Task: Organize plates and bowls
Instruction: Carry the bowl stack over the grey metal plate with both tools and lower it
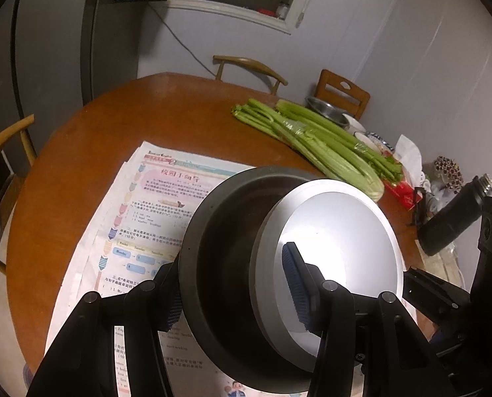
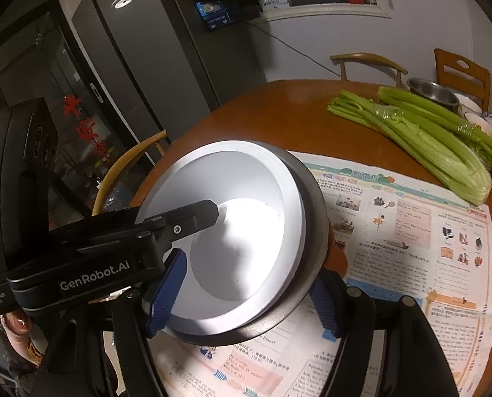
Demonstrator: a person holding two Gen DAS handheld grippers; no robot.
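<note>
Two nested vessels held up over the newspaper (image 2: 411, 231) on the round wooden table (image 1: 113, 125): a white plate-like dish (image 2: 239, 231) seated inside a dark metal bowl (image 1: 219, 264). Left gripper (image 1: 236, 284) partly closed across the near wall of both, one blue ribbed pad (image 1: 295, 284) inside on the white dish, the other outside against the metal. Right gripper (image 2: 246, 287) clamped likewise on the opposite side, one pad within the white dish, one beneath the dark rim. Celery bunches (image 1: 318, 142) lying farther back on the table, with a small steel bowl (image 2: 432, 91) and patterned bowls (image 2: 484, 120) behind them. Dark bottle (image 1: 454, 215) tilted at the table's edge.
</note>
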